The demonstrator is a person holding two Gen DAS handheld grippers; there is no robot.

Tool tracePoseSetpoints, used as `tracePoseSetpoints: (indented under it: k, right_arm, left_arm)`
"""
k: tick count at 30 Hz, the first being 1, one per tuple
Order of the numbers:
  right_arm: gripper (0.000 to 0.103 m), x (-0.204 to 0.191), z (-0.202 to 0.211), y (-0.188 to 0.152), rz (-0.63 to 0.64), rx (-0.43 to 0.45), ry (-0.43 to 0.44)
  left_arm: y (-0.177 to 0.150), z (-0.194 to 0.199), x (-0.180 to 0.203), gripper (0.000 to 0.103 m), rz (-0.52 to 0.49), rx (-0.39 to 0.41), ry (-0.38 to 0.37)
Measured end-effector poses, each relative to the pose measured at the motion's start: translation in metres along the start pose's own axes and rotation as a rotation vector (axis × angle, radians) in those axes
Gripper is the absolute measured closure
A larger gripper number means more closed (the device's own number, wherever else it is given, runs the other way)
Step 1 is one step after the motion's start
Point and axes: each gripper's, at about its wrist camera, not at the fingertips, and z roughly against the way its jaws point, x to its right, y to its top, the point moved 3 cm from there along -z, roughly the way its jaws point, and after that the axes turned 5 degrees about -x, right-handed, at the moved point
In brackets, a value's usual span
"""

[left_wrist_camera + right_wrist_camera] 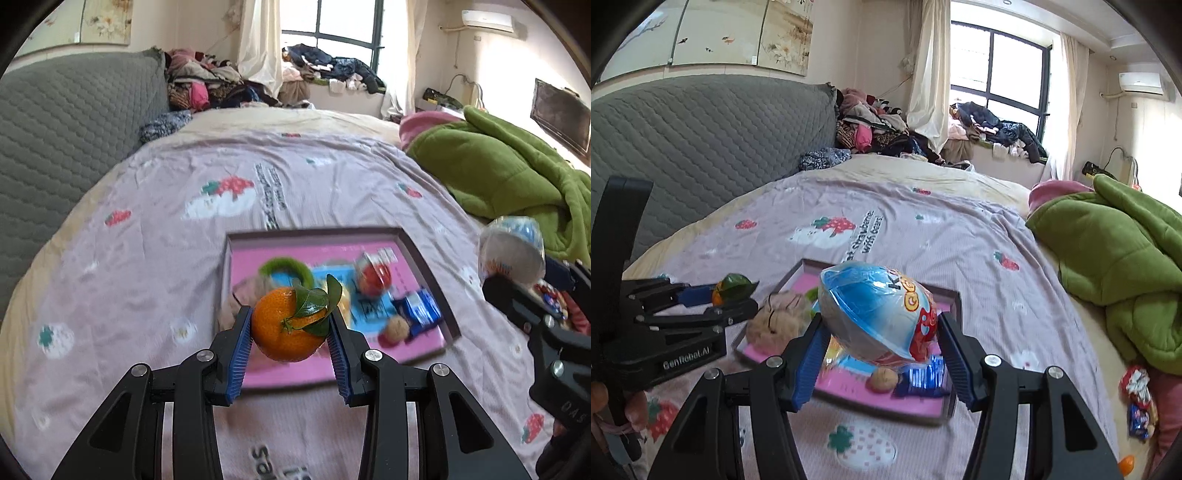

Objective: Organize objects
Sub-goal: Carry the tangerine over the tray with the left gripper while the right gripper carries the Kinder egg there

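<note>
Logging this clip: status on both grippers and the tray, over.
Left gripper shut on tangerine. Right gripper shut on wrapped egg. Both above pink tray, snacks inside. Nothing in the way.

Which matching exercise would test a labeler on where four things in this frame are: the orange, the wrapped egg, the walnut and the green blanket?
Things:
1. orange
2. wrapped egg
3. walnut
4. green blanket

Places:
A. heaped on the bed's right side
B. clamped in the left tool
C. lying in the pink tray
D. clamped in the right tool

Pairs: 1-B, 2-D, 3-C, 4-A
</note>
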Motion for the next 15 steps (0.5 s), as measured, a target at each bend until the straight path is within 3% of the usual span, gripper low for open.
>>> tracePoseSetpoints:
  k: [7, 15]
  right_arm:
    - [0.044, -0.001, -0.025, 0.007, -0.035, -0.008, 0.03]
    - [0.044, -0.013, -0.059, 0.0, -0.019, -0.05, 0.039]
  left_arm:
    - [0.025, -0.016, -0.011, 0.063, 0.01, 0.014, 0.009]
    - [0.011, -0.052, -0.013, 0.063, 0.007, -0.018, 0.011]
